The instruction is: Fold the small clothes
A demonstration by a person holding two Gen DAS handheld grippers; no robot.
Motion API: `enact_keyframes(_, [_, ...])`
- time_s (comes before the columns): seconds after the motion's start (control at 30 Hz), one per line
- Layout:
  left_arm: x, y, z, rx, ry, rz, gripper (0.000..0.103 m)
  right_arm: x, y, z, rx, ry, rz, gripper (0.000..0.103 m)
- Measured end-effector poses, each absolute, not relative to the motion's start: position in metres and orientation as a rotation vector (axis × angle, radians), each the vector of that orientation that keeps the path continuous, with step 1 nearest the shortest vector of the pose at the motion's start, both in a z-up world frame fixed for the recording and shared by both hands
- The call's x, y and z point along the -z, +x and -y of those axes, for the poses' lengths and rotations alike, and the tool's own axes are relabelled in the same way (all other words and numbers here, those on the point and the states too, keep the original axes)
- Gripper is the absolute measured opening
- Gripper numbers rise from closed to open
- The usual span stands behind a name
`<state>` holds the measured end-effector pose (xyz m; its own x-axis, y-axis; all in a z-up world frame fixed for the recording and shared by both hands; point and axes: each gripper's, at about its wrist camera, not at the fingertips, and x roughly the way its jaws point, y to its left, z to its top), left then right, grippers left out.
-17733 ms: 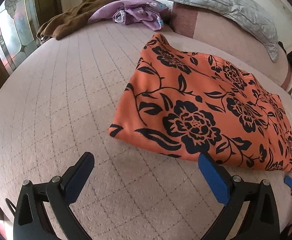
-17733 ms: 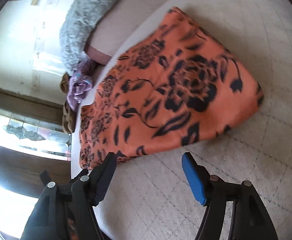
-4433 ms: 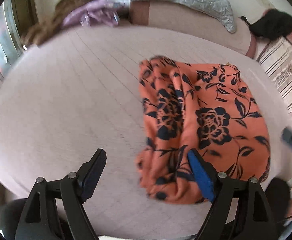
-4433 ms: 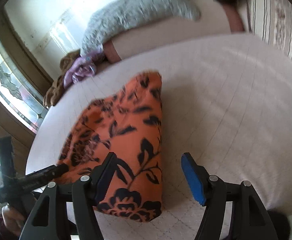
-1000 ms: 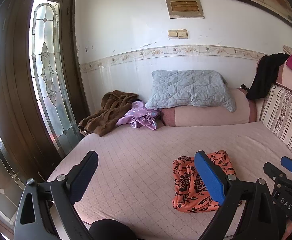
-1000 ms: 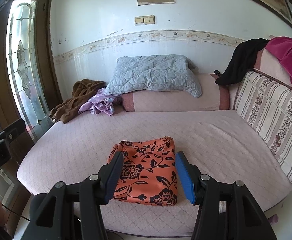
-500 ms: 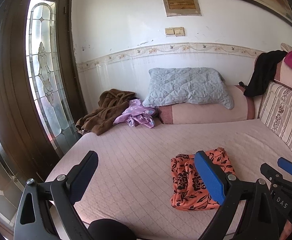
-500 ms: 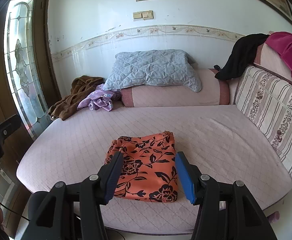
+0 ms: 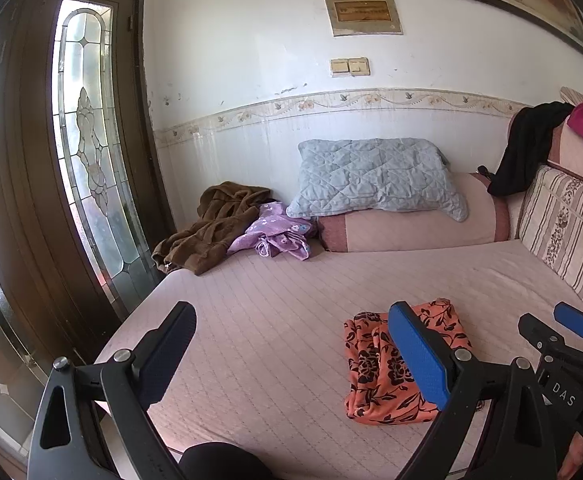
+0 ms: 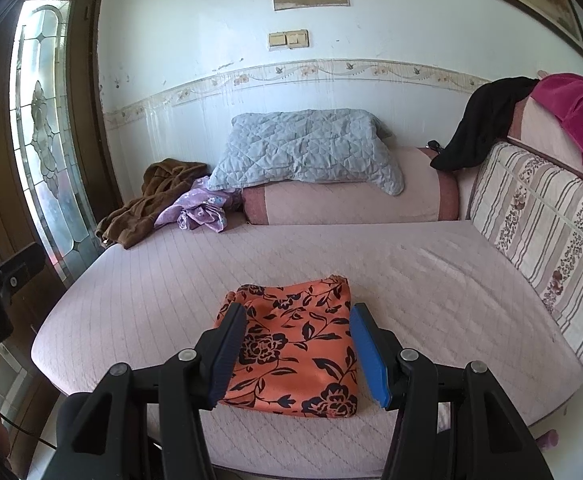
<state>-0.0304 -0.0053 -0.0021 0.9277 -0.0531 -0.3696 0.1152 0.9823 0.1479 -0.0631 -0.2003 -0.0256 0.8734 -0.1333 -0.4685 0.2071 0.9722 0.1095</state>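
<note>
A: The orange floral garment (image 10: 295, 344) lies folded into a compact rectangle near the bed (image 10: 431, 280)'s front edge.

B: Done, I judge. Left gripper (image 9: 291, 360) and right gripper (image 10: 297, 354) hang spread, empty, well back.

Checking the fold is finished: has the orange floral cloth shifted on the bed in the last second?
No. The orange floral cloth lies folded in the same place on the bed's near edge.

Both claws, left claw (image 9: 291, 354) and right claw (image 10: 298, 354), have black plastic frames with triangular cutouts, silver screws, blue ribbed pads; white "DAS" lettering on right claw body.
</note>
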Motion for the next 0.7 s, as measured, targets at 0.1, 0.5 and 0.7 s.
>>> enact_keyframes(0.1, [0.002, -0.029, 0.004, 0.083, 0.166, -0.371, 0.097, 0.022, -0.06, 0.198, 0.174, 0.154, -0.472, 0.058])
enact_keyframes(0.5, [0.006, -0.019, -0.004, 0.066, 0.148, -0.385, 0.097, 0.019, -0.047, 0.183, 0.156, 0.134, -0.472, 0.058])
enact_keyframes(0.7, [0.008, -0.012, -0.007, 0.073, 0.139, -0.396, 0.097, 0.026, -0.04, 0.179, 0.154, 0.12, -0.493, 0.058])
